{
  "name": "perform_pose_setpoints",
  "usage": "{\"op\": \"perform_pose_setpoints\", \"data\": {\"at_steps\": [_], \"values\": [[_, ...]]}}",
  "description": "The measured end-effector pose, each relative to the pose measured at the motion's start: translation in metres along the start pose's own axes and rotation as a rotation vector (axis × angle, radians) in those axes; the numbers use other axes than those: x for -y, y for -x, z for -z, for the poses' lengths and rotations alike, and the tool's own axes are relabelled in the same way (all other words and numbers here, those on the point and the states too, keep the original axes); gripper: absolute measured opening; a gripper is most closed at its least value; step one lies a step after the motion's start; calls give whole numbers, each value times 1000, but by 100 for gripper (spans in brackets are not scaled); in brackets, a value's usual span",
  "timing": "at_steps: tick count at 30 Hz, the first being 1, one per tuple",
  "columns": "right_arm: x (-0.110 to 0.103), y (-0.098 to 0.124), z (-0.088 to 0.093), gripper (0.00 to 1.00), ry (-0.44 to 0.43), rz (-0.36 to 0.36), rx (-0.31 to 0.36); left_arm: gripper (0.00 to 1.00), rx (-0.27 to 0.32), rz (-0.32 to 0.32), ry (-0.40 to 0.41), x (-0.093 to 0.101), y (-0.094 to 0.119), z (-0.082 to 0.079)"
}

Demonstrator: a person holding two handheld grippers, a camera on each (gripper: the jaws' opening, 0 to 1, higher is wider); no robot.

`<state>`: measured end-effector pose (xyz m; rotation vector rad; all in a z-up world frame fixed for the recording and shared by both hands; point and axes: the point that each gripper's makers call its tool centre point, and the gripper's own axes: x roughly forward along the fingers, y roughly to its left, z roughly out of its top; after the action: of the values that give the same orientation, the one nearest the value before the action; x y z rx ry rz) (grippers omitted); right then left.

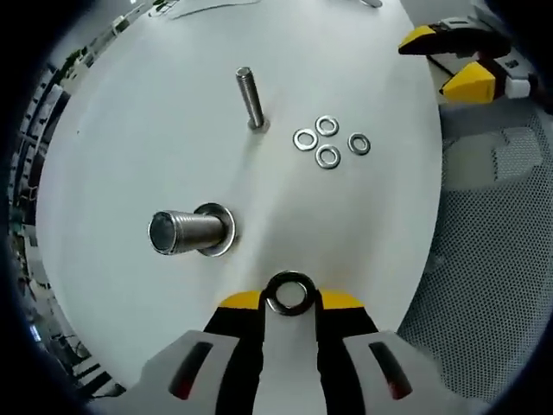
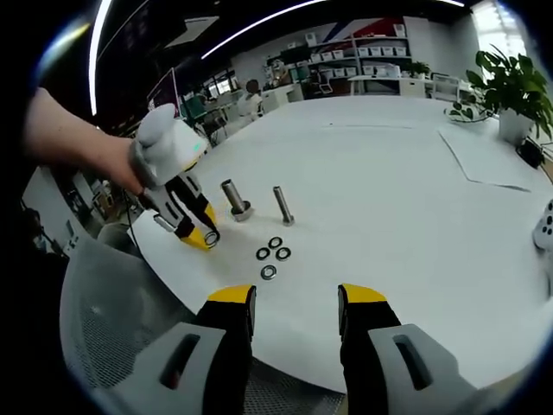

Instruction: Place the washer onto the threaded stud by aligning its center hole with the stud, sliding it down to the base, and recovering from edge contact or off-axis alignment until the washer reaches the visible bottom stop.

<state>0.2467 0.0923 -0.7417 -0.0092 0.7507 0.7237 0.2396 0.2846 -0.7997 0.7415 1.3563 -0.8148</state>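
A round white table (image 1: pixel 130 130) spreads ahead of the left gripper (image 1: pixel 290 301) in the left gripper view, its curved edge falling away to a grey mesh chair (image 1: pixel 484 285) on the right. The yellow-tipped jaws are pinched shut on a shiny metal ring washer (image 1: pixel 290 293), held above the tabletop. Just ahead and left stands a thick threaded steel stud (image 1: pixel 188 232) with a washer already at its base; farther ahead is a slim steel bolt (image 1: pixel 250 97), and to its right four loose metal washers (image 1: pixel 328 141). Bare tabletop lies between the held washer and the thick stud.

In the right gripper view, the same table (image 2: pixel 389 173) reaches back to shelves and a potted green plant (image 2: pixel 516 91). The right gripper (image 2: pixel 295 309) hangs over the near table edge, jaws wide apart and holding nothing. Ahead and left, a hand (image 2: pixel 108 160) holds the left gripper (image 2: pixel 207 236) beside the thick stud (image 2: pixel 234 198), slim bolt (image 2: pixel 282 206) and loose washers (image 2: pixel 273 252). Wide open tabletop lies to the right.
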Motion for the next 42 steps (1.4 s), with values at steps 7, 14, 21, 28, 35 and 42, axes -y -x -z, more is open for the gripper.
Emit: {"op": "perform_pose_setpoints", "data": {"at_steps": [7, 14, 21, 28, 35, 42], "values": [[-1, 1, 2, 41, 3, -1, -1, 21, -48, -4, -45, 2, -1, 4], [-3, 3, 1, 41, 4, -2, 1, 22, -95, -7, -65, 3, -1, 4], [-3, 2, 1, 41, 4, -2, 5, 22, -90, -5, -73, 3, -1, 5], [-3, 3, 0, 41, 2, -2, 8, 21, -89, -12, -56, 4, 1, 5], [-2, 3, 0, 41, -2, -1, 10, 20, -74, -1, -61, 2, -1, 6], [-2, 2, 0, 41, -4, -1, 8, 19, -39, -4, -48, 2, 1, 6]]}}
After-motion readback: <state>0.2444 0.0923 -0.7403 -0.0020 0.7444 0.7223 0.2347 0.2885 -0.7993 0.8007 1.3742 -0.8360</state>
